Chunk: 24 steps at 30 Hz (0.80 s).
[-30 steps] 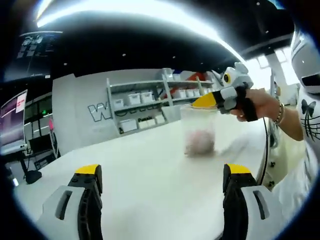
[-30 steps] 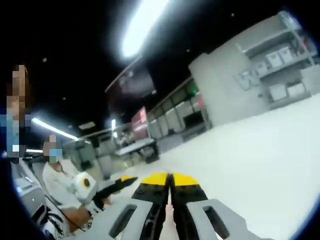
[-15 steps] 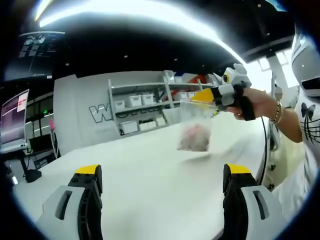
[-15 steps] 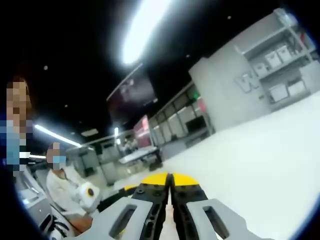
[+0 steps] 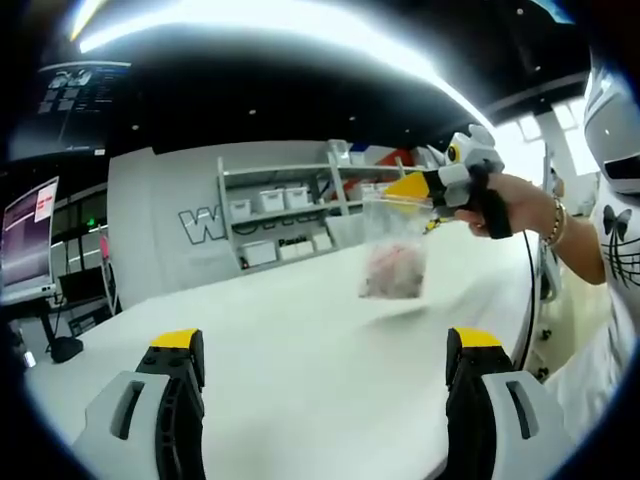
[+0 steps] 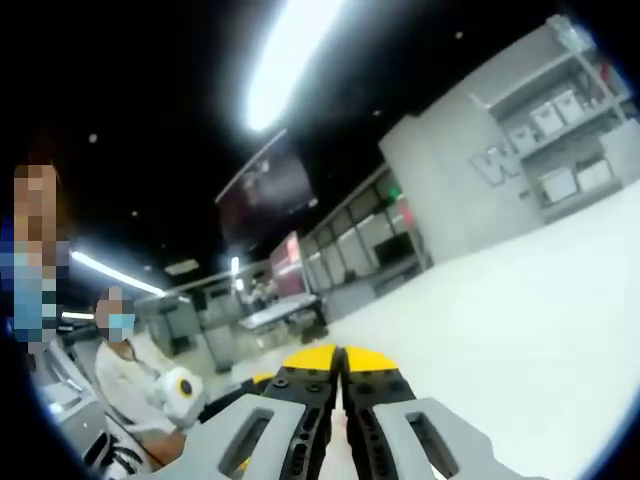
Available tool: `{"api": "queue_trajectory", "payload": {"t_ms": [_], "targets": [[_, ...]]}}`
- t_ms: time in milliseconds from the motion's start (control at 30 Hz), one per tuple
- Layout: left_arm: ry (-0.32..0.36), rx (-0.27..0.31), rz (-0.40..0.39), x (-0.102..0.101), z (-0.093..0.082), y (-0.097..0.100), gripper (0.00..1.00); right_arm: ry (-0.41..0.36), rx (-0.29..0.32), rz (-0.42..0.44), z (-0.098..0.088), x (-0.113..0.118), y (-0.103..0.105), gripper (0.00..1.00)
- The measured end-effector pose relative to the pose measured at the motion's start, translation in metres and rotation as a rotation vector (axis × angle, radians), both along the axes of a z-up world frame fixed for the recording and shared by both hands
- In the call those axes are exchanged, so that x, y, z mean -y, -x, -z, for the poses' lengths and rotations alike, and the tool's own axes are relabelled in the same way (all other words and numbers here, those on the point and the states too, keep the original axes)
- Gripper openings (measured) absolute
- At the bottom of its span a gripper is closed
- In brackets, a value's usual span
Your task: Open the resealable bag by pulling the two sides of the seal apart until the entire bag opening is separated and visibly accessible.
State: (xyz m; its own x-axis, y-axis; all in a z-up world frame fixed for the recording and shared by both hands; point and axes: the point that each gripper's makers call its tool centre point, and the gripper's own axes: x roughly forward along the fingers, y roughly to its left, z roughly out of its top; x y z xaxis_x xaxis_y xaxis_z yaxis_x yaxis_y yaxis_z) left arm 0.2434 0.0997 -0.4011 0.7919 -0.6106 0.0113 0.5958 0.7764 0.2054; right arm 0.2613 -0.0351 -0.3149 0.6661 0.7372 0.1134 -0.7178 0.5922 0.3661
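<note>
while the clear resealable plastic bag with pinkish contents (image 5: 393,255) is hung by one top corner from the right gripper (image 5: 412,192), its body is lifted clear of the white tabletop (image 5: 300,340), seemingly so that the seal strip is presented at a height the other tool can reach. in the right gripper view the yellow-tipped jaws of that gripper (image 6: 340,362) are seen pressed together with almost no gap between them, which fits a thin film being pinched, though the film itself is too faint to be made out there. the left gripper (image 5: 325,345) is held low and well apart from the bag, its two jaws spread wide and nothing between them; it is judged to be readied for the opposite side of the seal. the bag's mouth is not seen parted, so the task is taken to be at its start. a second grip on the near lip beside the first pinch would be called for, then a pull apart. grey shelving with white bins (image 5: 285,205) is seen behind the table.
</note>
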Motion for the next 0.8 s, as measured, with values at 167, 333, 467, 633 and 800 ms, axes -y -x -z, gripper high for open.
{"api": "queue_trajectory", "payload": {"t_ms": [167,333,467,633,800], "targets": [[0.003,0.000,0.001,-0.0002,0.0001,-0.0007,1.00,0.014,0.006,0.010,0.0007,0.0003,-0.0032,0.00],[0.006,-0.001,-0.001,-0.0018,-0.0001,-0.0012,1.00,0.016,0.002,0.009,0.0006,-0.0009,-0.0047,0.00],[0.007,0.003,-0.001,-0.0028,-0.0014,-0.0010,1.00,0.021,0.008,0.010,-0.0011,-0.0022,-0.0055,0.00],[0.008,0.005,0.000,-0.0039,-0.0030,-0.0015,1.00,0.028,0.004,0.010,0.0000,-0.0039,-0.0078,0.00],[0.009,0.007,0.002,-0.0043,-0.0031,-0.0011,1.00,0.034,0.007,0.011,-0.0010,-0.0054,-0.0103,0.00]]}}
